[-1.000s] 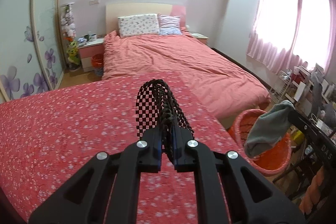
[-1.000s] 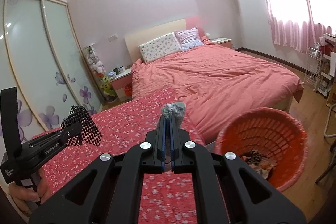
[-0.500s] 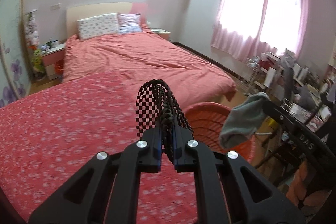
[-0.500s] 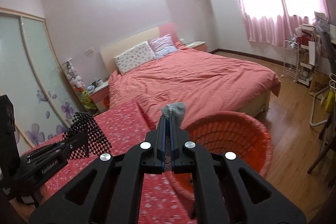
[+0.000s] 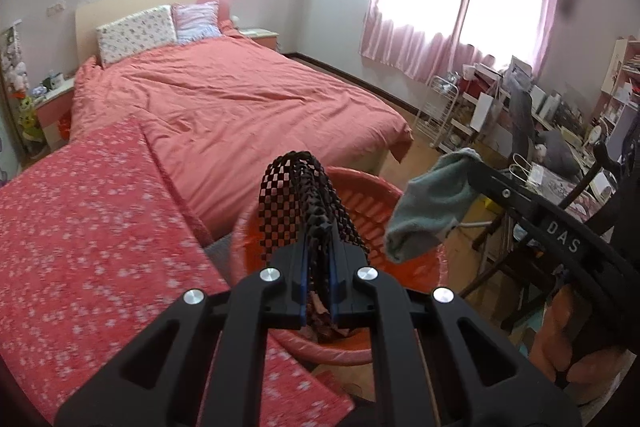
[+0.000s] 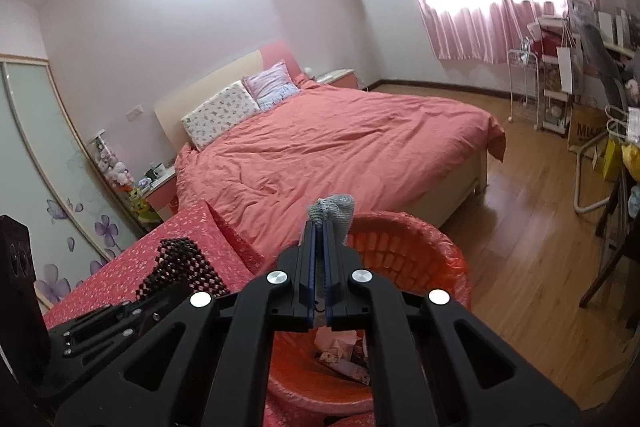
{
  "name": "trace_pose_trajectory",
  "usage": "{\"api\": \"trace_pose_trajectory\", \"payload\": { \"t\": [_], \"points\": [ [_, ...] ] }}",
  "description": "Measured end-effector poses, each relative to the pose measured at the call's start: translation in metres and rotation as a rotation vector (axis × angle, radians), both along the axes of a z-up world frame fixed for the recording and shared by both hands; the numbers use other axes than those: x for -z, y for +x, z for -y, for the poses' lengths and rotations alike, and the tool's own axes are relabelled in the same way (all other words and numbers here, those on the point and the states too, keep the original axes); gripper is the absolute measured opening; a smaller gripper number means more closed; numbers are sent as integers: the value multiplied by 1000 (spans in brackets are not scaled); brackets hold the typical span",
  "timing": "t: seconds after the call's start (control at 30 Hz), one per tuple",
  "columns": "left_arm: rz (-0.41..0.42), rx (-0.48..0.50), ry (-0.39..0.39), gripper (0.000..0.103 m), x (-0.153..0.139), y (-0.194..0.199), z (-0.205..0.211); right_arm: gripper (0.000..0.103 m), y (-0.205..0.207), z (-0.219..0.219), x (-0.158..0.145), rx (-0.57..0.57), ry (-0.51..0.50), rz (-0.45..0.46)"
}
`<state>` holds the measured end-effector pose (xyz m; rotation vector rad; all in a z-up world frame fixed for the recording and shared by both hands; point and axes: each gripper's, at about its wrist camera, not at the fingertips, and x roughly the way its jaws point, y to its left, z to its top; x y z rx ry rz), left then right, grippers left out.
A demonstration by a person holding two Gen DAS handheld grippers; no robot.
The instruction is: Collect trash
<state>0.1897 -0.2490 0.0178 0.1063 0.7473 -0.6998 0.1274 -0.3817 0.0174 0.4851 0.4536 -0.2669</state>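
With both loads carried out over the round orange plastic basket (image 5: 384,203), everything here looks set up for a drop. The left gripper (image 5: 319,247) has its jaws pressed together on a black open-mesh piece of fabric (image 5: 298,195), which stands bunched up above the fingertips, right over the basket's mouth. The right gripper (image 6: 319,227) is likewise clamped tight, pinching a small grey-green sock (image 6: 334,209) by one end; in the left wrist view that sock (image 5: 434,205) hangs limp off the fingertips, dangling above the basket's far rim.

Why so high and so central? My read: holding each item by a single pinch lets it fall straight down once the jaws part, and both sit above the opening rather than beside it.

Into the basket (image 6: 408,251) now: it's lined with a thin orange bag, and at the bottom lie crumpled paper scraps (image 6: 340,351), pinkish and white, some printed. It is far from full.

The basket stands on the wooden floor (image 6: 532,227), tucked against the red floral-print cover (image 5: 88,219) and just off the foot of the bed with the salmon-pink duvet (image 5: 248,107). Both items remain gripped, not yet released.
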Motion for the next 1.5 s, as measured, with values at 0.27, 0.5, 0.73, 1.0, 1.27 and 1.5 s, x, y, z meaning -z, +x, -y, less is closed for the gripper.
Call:
{"api": "trace_pose_trajectory", "payload": {
  "t": [0.27, 0.5, 0.73, 1.0, 1.27, 1.5],
  "points": [
    [-67, -17, 54, 43, 37, 22, 22, 10, 21, 20, 25, -45, 78, -67],
    [-75, -92, 83, 53, 45, 29, -10, 40, 7, 13, 27, -43, 78, -92],
    [28, -165, 75, 74, 17, -3, -72, 73, -31, -14, 0, -19, -22, -31],
    [144, -289, 50, 95, -9, -66, -139, 96, -75, -53, -13, 30, -99, 12],
    [251, -462, 94, 99, -10, -129, -194, 101, -105, -106, -5, 132, -331, -30],
    [238, -580, 94, 99, 4, -161, -230, 101, -128, -132, 2, 170, -404, -44]
  ]
}}
